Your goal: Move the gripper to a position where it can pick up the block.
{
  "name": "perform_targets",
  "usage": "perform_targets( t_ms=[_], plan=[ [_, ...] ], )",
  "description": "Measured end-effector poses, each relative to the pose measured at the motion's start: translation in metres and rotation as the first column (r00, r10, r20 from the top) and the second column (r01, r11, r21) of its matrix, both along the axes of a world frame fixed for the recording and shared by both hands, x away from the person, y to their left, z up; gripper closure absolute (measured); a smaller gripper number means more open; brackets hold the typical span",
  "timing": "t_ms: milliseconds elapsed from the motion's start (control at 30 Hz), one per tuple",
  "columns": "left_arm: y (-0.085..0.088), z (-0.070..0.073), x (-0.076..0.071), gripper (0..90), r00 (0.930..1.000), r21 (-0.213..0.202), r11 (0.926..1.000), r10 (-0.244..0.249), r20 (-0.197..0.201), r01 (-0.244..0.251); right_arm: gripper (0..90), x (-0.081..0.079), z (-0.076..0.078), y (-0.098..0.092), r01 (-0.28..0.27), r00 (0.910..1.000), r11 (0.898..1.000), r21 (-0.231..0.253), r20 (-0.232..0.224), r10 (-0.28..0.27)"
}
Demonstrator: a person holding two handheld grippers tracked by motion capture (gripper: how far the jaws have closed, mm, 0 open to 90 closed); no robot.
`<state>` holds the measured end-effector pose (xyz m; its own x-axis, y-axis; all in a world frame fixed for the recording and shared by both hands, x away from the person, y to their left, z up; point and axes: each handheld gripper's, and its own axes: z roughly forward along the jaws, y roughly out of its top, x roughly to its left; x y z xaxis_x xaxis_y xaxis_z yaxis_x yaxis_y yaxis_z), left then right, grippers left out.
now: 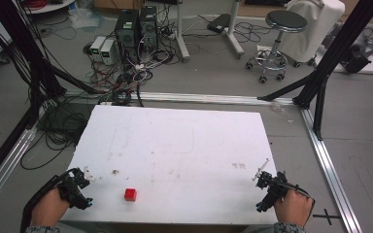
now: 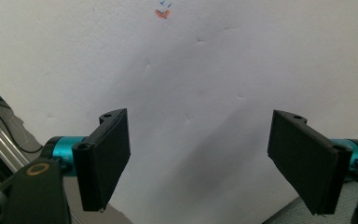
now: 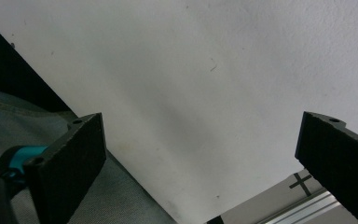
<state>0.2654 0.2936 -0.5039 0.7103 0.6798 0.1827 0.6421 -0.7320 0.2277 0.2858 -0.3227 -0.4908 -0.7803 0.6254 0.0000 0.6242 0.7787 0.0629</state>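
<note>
A white table (image 1: pixel 175 145) was seen bare but for a red cube (image 1: pixel 130 194) near its front edge. The left gripper (image 1: pixel 83 187) and right gripper (image 1: pixel 263 190) were held at the front corners, jaws spread, empty; nothing appeared begun

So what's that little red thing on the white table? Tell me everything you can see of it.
The red block is a small, cube-shaped piece, bright red all over; its material is too small to judge. It sits flat on the white table near the front edge, left of centre, nearer the left gripper than the right. Nothing touches it but the table.
</note>
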Motion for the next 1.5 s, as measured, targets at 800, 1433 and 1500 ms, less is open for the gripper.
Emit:
perform_targets(
  t_ms=[800, 1433, 1500],
  plan=[
    [-0.002, -0.001, -0.001, 21.3, 0.9999, 0.01, 0.9999, -0.013, -0.002, 0.013, 1.1, -0.001, 0.001, 0.0, -0.007, 0.9999, 1.0, 0.0, -0.008, 0.007],
    [-0.009, -0.003, 0.001, 21.3, 0.9988, 0.011, 0.9988, -0.048, 0.006, 0.048, 1.1, -0.002, 0.002, 0.001, -0.017, 0.9999, 1.0, 0.007, 0.001, 0.017],
    [-0.012, -0.002, 0.0, 21.3, 0.9969, 0.023, 0.9967, -0.078, 0.004, 0.078, 1.1, -0.002, 0.003, 0.001, -0.009, 1.0, 1.0, 0.011, 0.002, 0.009]
  ],
)
